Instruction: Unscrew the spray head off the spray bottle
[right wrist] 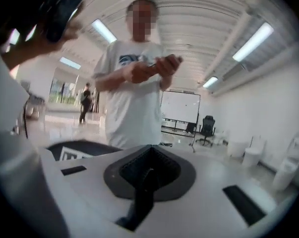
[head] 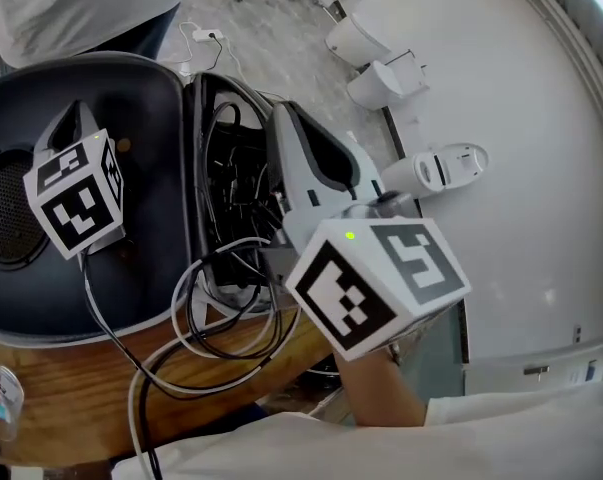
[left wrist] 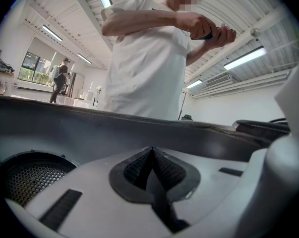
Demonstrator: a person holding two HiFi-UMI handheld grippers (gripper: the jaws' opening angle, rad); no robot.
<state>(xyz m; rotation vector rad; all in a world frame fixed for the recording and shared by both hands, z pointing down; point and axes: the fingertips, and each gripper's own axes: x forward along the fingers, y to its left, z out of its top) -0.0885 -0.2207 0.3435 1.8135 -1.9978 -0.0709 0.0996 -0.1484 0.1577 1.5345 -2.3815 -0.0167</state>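
Your left hand-held gripper (left wrist: 151, 157) has its jaws together with nothing between them. It sits low inside the dark case (head: 161, 98) on the wooden desk (head: 61, 398). Your right hand-held gripper (right wrist: 148, 160) is also closed and empty, held just beside the case above a tangle of cables (head: 231, 308). Both point toward a person in a white shirt (left wrist: 139, 73) who holds a small dark object (left wrist: 209, 33) in both hands. Where the spray bottle is, I cannot tell from these views.
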